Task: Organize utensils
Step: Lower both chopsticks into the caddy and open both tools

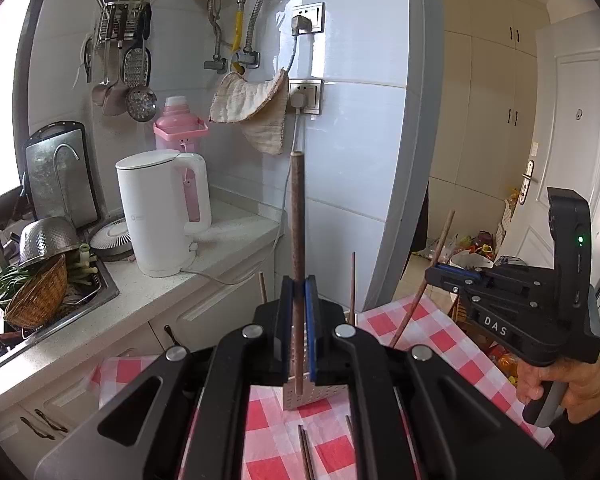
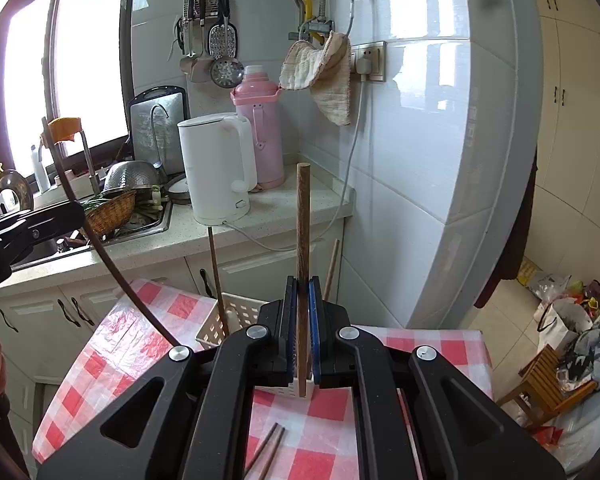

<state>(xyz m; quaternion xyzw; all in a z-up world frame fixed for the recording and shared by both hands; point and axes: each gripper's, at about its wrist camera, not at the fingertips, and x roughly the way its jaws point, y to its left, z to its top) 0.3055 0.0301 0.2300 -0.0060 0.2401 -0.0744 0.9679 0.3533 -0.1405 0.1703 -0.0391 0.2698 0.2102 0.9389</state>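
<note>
My left gripper [image 1: 299, 292] clamped on an upright chopstick [image 1: 297, 216] at frame centre, my right gripper [image 2: 302, 296] clamped on another chopstick [image 2: 302, 224], white basket [image 2: 236, 316] on the checked counter [image 2: 148, 336] below.

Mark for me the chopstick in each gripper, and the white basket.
Left chopstick [image 1: 298, 216], left wrist view, mid-shaft above the closed jaws.
Right chopstick [image 2: 302, 216], right wrist view, mid-shaft above the closed jaws.
White basket [image 2: 242, 310], right wrist view, slotted side wall.
</note>
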